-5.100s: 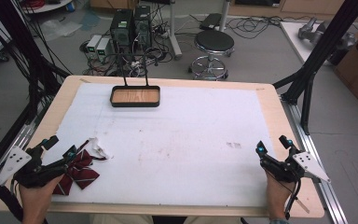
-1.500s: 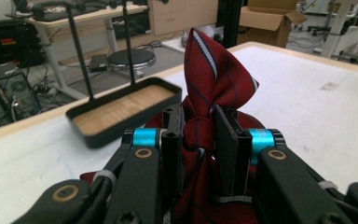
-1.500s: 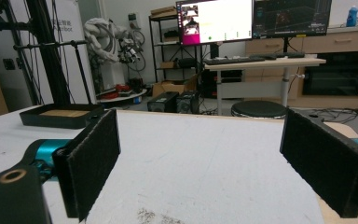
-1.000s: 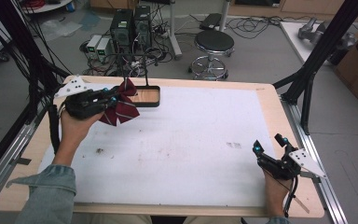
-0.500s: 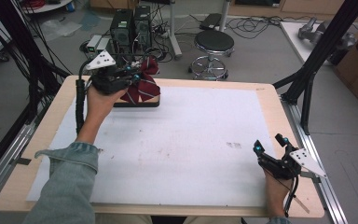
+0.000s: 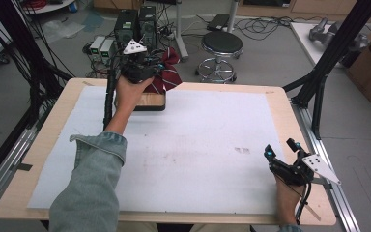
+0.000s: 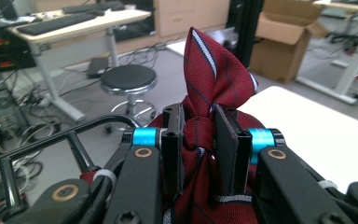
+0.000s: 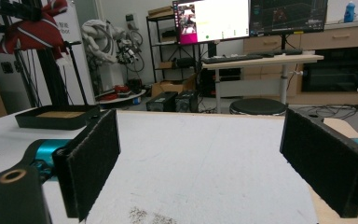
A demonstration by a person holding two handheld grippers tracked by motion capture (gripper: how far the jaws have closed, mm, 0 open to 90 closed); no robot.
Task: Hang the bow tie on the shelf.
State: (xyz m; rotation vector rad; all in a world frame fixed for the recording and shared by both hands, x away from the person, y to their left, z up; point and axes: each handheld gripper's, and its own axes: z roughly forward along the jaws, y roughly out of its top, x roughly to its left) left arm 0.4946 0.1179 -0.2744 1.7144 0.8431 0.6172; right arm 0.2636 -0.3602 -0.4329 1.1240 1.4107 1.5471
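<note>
A dark red tie with thin blue and white stripes (image 6: pixel 166 72) hangs bunched from my left gripper (image 6: pixel 150 66), which is shut on it and held in the air above the black tray (image 6: pixel 149 102) at the table's far left. In the left gripper view the tie (image 7: pixel 214 79) is pinched between the two black jaws of that gripper (image 7: pixel 200 149). My right gripper (image 6: pixel 279 153) rests near the table's front right corner, jaws wide apart with nothing between them. From the right gripper view (image 8: pixel 200 158) the tray (image 8: pixel 56 116) and the tie (image 8: pixel 32 28) appear at far left.
A white sheet (image 6: pixel 198 140) covers most of the wooden table. A round stool (image 6: pixel 221 46) and computer boxes (image 6: pixel 135 24) stand on the floor beyond the far edge. Black frame posts (image 6: pixel 328 58) rise at both sides.
My left gripper carried the tie from the front left of the table up to above the tray, and in the last half second moved a little farther right. The right gripper stayed put.
</note>
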